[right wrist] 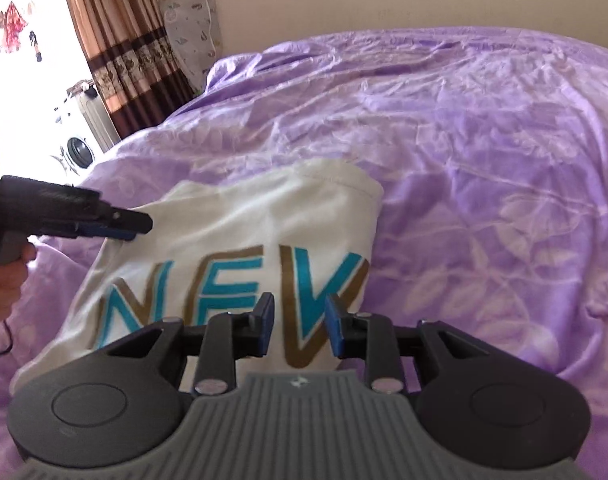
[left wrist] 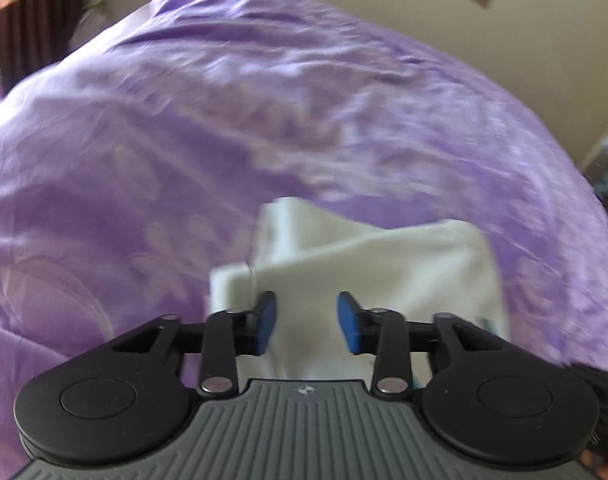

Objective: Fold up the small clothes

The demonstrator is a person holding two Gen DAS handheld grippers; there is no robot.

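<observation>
A white T-shirt (right wrist: 240, 236) with teal and gold letters lies partly folded on the purple bedspread (right wrist: 484, 160). My right gripper (right wrist: 298, 324) is open and empty, its blue pads just above the shirt's lettered part near its front edge. My left gripper (left wrist: 306, 322) is open and empty over the shirt (left wrist: 368, 268); its view is motion-blurred. It also shows in the right wrist view (right wrist: 124, 228), at the shirt's left edge, held by a hand.
The purple bedspread (left wrist: 184, 140) covers the whole bed. A brown curtain (right wrist: 116, 44) and a bright window stand at the far left, a patterned pillow (right wrist: 192, 24) against the beige wall. A white appliance (right wrist: 78, 148) sits beside the bed.
</observation>
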